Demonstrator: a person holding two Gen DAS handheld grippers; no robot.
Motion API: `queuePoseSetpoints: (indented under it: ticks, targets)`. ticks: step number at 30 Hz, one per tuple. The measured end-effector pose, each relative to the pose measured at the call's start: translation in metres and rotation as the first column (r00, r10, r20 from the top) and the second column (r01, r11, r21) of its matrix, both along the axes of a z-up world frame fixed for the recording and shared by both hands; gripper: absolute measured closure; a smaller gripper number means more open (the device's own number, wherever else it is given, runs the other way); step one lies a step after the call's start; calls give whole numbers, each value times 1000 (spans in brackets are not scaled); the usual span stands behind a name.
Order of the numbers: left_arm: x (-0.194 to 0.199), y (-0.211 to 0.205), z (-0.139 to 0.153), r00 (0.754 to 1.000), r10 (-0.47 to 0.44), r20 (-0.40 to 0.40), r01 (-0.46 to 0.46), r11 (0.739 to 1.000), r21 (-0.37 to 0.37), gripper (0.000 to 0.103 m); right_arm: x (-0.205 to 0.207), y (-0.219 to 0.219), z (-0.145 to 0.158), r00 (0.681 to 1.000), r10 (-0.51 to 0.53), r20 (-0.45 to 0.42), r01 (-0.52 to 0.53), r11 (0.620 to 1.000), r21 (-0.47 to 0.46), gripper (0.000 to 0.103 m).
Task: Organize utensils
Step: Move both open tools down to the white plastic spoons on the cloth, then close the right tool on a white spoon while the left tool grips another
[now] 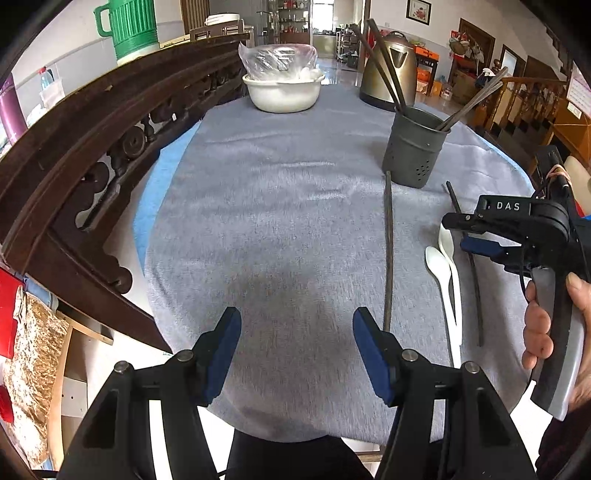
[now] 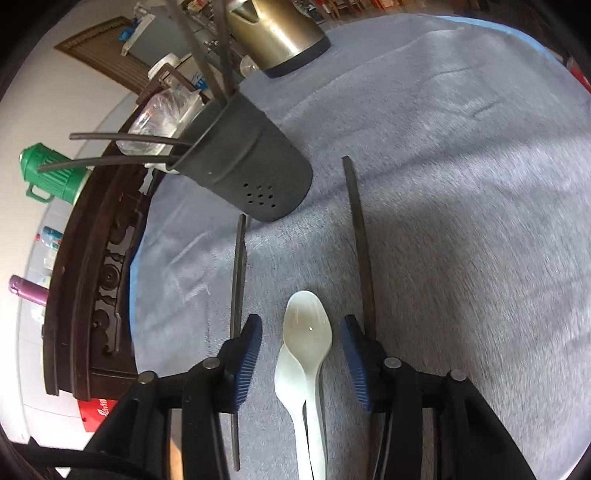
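Note:
A dark grey utensil holder (image 1: 413, 146) (image 2: 247, 162) stands on the grey cloth and holds several dark chopsticks. Two white plastic spoons (image 1: 448, 280) (image 2: 306, 354) lie overlapped on the cloth. One loose dark chopstick (image 1: 388, 251) (image 2: 238, 280) lies to their left and another (image 1: 474, 273) (image 2: 358, 236) to their right. My right gripper (image 2: 301, 354) (image 1: 456, 234) is open and hovers with its jaws on either side of the spoons. My left gripper (image 1: 297, 339) is open and empty over bare cloth near the front edge.
A white bowl (image 1: 282, 92) with a plastic bag in it and a metal kettle (image 1: 388, 74) (image 2: 280, 29) stand at the far end of the table. A carved dark wooden rail (image 1: 92, 147) runs along the left side. A green jug (image 1: 129, 26) stands behind it.

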State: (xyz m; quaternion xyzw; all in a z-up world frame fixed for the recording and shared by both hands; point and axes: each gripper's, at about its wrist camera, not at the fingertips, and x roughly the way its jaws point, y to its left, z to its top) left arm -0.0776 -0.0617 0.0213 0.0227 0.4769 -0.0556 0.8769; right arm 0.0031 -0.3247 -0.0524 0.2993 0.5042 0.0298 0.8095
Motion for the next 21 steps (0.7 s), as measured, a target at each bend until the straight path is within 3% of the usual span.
queuePoseSetpoints:
  ticks: [9, 11, 12, 17, 21]
  targets:
    - [12, -10, -5, 1000, -24, -7, 24, 1000, 1, 39, 10, 26, -1, 996, 81, -23, -84, 981, -174, 53]
    - [13, -12, -7, 1000, -24, -13, 24, 1000, 7, 39, 13, 36, 0, 994, 102, -40, -109, 965, -239, 62]
    - [14, -13, -7, 1000, -23, -15, 23, 1000, 8, 39, 14, 41, 1, 991, 120, -52, -130, 953, -273, 71]
    - [15, -17, -8, 1000, -26, -16, 26, 1000, 17, 39, 12, 38, 1, 991, 133, -35, -137, 959, -248, 72]
    - [19, -25, -7, 999, -37, -14, 37, 999, 10, 39, -2, 21, 16, 993, 115, 42, -104, 975, -196, 72]
